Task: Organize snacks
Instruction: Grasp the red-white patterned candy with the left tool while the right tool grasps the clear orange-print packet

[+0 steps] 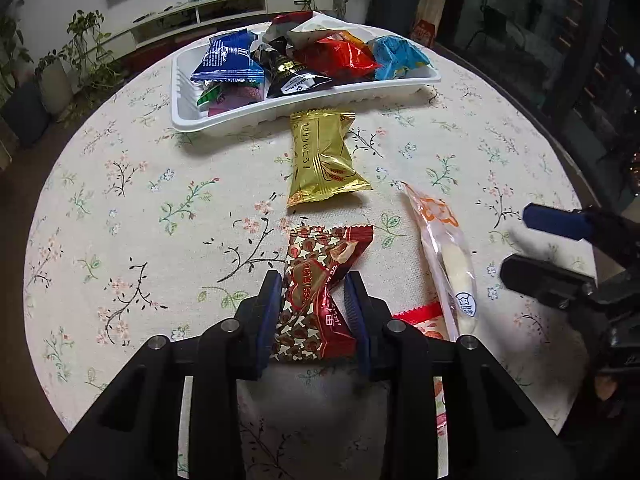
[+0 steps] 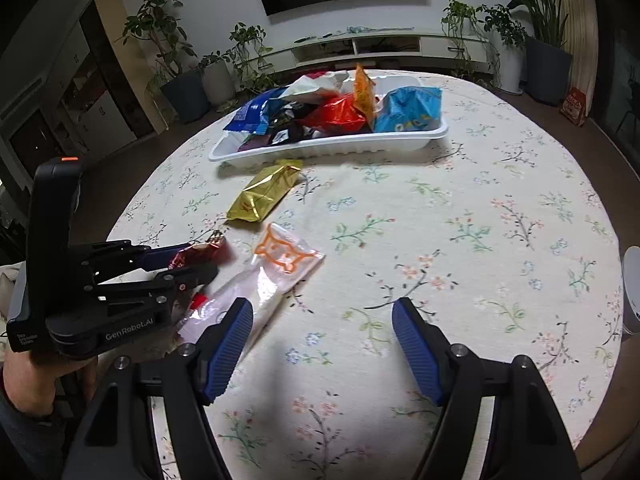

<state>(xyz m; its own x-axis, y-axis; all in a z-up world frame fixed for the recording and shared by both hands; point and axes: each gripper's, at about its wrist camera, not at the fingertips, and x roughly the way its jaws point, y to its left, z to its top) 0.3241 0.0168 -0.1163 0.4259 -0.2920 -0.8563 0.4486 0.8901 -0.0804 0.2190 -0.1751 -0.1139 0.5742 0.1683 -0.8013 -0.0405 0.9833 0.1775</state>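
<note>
My left gripper is shut on a dark red patterned snack packet, seen too in the right wrist view. A gold packet lies beyond it, just before a white tray piled with several snack packets. A clear packet with an orange cat outline lies to the right, over a red packet. My right gripper is open and empty, right of the clear packet; it also shows in the left wrist view.
The round table has a floral cloth. A white object stands at its right edge. Potted plants and a low TV cabinet stand beyond the table.
</note>
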